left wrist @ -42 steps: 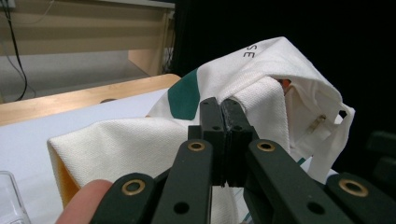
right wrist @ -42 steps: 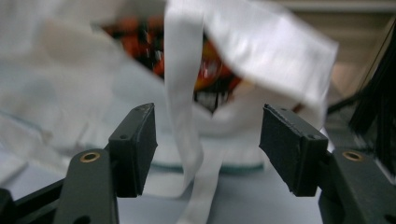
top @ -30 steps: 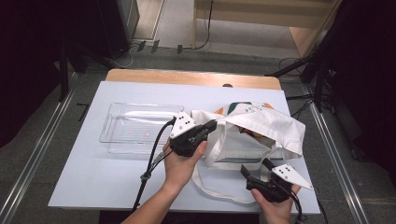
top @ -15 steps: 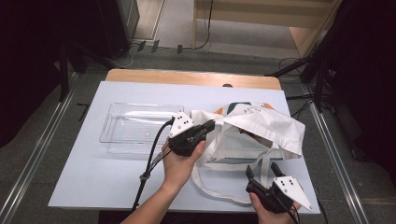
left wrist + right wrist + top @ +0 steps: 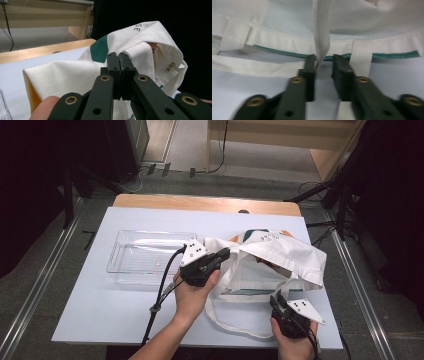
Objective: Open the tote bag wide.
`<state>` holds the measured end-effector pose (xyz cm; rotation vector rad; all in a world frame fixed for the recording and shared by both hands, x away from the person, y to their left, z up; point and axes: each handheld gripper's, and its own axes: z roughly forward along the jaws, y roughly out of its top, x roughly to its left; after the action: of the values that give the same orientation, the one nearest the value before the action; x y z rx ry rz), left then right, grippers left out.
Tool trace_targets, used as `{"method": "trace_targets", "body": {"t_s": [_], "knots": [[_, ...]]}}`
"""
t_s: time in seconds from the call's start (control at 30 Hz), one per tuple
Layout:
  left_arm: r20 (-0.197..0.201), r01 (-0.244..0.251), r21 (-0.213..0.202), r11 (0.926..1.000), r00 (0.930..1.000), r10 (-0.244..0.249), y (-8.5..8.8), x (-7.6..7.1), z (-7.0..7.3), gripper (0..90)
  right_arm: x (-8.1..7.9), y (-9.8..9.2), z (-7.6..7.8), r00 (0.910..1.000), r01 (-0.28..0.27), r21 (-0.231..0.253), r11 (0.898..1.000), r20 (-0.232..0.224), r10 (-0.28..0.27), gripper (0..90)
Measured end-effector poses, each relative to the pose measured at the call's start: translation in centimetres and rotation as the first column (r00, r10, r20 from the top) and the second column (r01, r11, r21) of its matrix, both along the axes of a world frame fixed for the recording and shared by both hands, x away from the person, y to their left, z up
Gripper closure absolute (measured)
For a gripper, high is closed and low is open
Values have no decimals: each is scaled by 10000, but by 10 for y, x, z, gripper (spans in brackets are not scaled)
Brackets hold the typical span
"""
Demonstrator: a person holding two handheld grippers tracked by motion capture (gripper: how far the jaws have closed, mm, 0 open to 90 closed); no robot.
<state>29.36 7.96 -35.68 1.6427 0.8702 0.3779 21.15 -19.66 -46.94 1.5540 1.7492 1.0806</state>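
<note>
Left gripper (image 5: 224,255) clamped tight on the woven rim of a crumpled white canvas tote bag (image 5: 280,255) (green print), lying on the table's (image 5: 100,305) right half. Right gripper (image 5: 322,65) just been closing, flat fabric strap (image 5: 321,32) between the jaws, narrow gap left.

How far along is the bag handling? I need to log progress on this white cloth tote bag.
Done: the left gripper is shut on the edge of the white cloth tote bag, lifting its mouth. In hand: the right gripper has just been closing around a white strap, a gap showing on one side. Left: nothing lies in the clear plastic tray yet.
</note>
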Motion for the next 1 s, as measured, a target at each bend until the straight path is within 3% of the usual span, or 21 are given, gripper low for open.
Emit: {"method": "trace_targets", "body": {"t_s": [0.1,0.13,0.23,0.27,0.33,0.37,0.4,0.43,0.47,0.53,0.57,0.6,0.63,0.7,0.73,0.8,0.87,0.9,0.93,1.0], "knots": [[-25,-16,-21,10000,10000,16,1,0,0,900,1,-5,0,9999,80,171,9998,-102,-79,854],[-17,-68,-49,10000,10000,68,1,0,1,900,0,-16,3,9999,114,484,9988,42,-116,875],[-9,-91,-89,9999,10000,91,1,0,2,900,-3,-26,7,9989,375,602,9975,257,-391,886],[-31,-89,-118,9999,10000,89,2,0,2,900,-6,-40,14,9944,731,664,9951,718,-778,892],[-18,-106,-110,9999,9999,106,2,0,2,900,-8,-45,17,9910,935,599,9938,909,-988,892],[-33,-107,-110,9999,9999,107,1,1,2,900,-10,-60,25,9787,1473,506,9878,1371,-1530,892],[-33,-107,-110,9999,9999,107,1,1,2,900,-10,-60,25,9787,1473,506,9878,1371,-1530,892],[-40,-86,-56,9999,10000,86,1,1,1,900,-10,-72,25,9704,1897,501,9806,1423,-1950,889],[-57,-43,-35,10000,10000,43,0,1,0,900,-9,-78,22,9703,1977,577,9786,1301,-2037,887],[-67,-54,-27,10000,10000,53,0,1,-1,900,-8,-81,18,9742,1915,741,9787,1070,-1987,881],[-79,-42,-13,10000,10000,41,0,1,-1,900,-6,-82,13,9804,1747,888,9806,761,-1816,872],[-117,-73,-78,9999,9999,72,-1,0,-2,900,-3,-79,5,9912,1281,1009,9866,211,-1308,826],[-117,-73,-78,9999,9999,72,-1,0,-2,900,-3,-79,5,9912,1281,1009,9866,211,-1308,826],[-92,-69,-97,9999,9999,68,0,0,-2,900,-1,-76,-2,9963,860,1492,9851,-175,-843,674],[-92,-78,-97,9999,9999,77,0,0,-2,900,-5,-72,0,9968,777,1712,9822,38,-795,527],[-89,-81,-84,9999,9999,80,0,0,-2,900,-8,-70,2,9954,893,1736,9808,197,-941,511],[-92,-87,-72,9999,9999,86,0,1,-2,900,-19,-66,11,9888,916,1593,9830,1023,-1087,500],[-91,-104,-86,9999,9999,103,0,1,-2,900,-31,-59,19,9800,930,1399,9858,1622,-1155,588],[-101,-106,-83,9999,9999,105,1,1,-2,900,-31,-59,19,9800,930,1399,9858,1622,-1155,588],[-119,-120,-104,9999,9999,119,1,2,-3,900,-35,-48,22,9799,217,1206,9925,1946,-451,681]]}}
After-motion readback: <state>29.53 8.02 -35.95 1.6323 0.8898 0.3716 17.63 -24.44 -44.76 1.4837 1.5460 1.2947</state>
